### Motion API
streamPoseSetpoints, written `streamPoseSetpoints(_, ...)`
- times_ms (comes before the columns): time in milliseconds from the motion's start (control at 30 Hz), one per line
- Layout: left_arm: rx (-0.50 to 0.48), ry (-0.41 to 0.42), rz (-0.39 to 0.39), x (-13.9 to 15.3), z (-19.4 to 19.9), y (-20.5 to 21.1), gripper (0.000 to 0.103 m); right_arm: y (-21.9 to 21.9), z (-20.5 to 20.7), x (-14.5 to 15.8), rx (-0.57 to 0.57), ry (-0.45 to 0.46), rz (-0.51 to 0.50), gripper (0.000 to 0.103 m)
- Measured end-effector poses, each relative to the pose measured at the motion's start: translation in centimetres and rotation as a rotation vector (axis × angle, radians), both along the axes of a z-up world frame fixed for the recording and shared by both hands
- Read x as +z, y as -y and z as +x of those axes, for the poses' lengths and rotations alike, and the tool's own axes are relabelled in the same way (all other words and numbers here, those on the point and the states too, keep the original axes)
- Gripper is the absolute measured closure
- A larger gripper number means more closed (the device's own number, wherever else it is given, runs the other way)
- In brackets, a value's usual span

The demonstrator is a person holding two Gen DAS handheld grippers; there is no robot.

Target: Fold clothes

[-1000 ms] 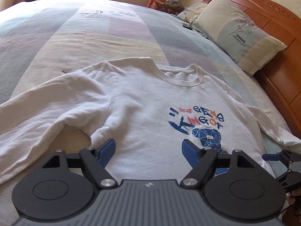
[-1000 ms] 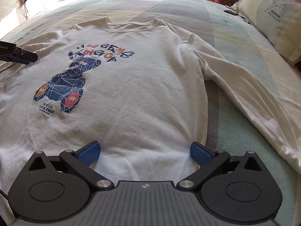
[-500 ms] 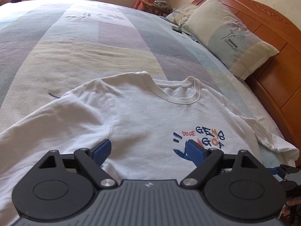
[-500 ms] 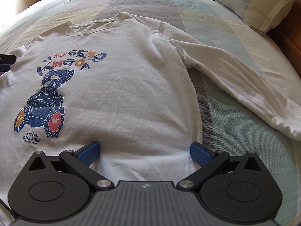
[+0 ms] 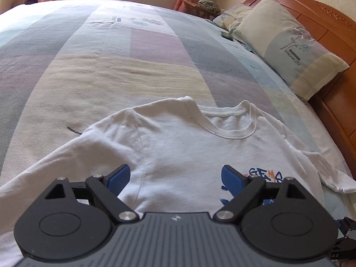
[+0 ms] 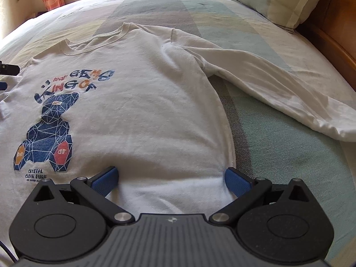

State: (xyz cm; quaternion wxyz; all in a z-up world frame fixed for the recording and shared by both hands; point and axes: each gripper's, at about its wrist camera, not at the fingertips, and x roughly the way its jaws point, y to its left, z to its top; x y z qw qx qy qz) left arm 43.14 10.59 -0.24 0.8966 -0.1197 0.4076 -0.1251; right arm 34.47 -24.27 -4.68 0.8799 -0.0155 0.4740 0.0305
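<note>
A white long-sleeved shirt [image 5: 189, 151] with a blue bear print [image 6: 47, 131] lies flat, face up, on the bed. My left gripper [image 5: 174, 175] hovers open over the shirt's chest near the armhole seam, below the collar [image 5: 224, 124]; nothing is pinched between its blue pads. One sleeve [image 5: 66, 162] runs off to the lower left there. My right gripper [image 6: 170, 181] is open over the shirt's lower body [image 6: 144, 89], its right pad at the side edge. The other sleeve [image 6: 267, 77] stretches away to the right. The left gripper's tip [image 6: 6, 70] shows at the left edge of the right wrist view.
The patchwork bedspread [image 5: 111, 66] extends far beyond the collar. A pillow [image 5: 287, 46] leans on the wooden headboard [image 5: 322, 17] at the right, with a small dark object [image 5: 227, 35] beside it. Curtains and a wall stand behind the bed.
My left gripper has travelled up the shirt from the print toward the shoulder and collar. The right wrist view has rolled, so the shirt now sits tilted; that gripper stays over the hem area.
</note>
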Motion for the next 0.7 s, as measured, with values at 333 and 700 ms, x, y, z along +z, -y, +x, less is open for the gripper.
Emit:
streamPoseSetpoints(333, 0.018, -0.121, 0.092, -3.0, -2.8, 4.7, 0.009, 0.8, 1.3, 1.9, 0.128, -0.074, 0.072, 0.0)
streamPoseSetpoints(700, 0.174, -0.178, 0.15, -3.0, -5.8, 4.1, 0.009, 1.9, 15.6, 6.5, 0.215, 0.081, 0.316, 0.0)
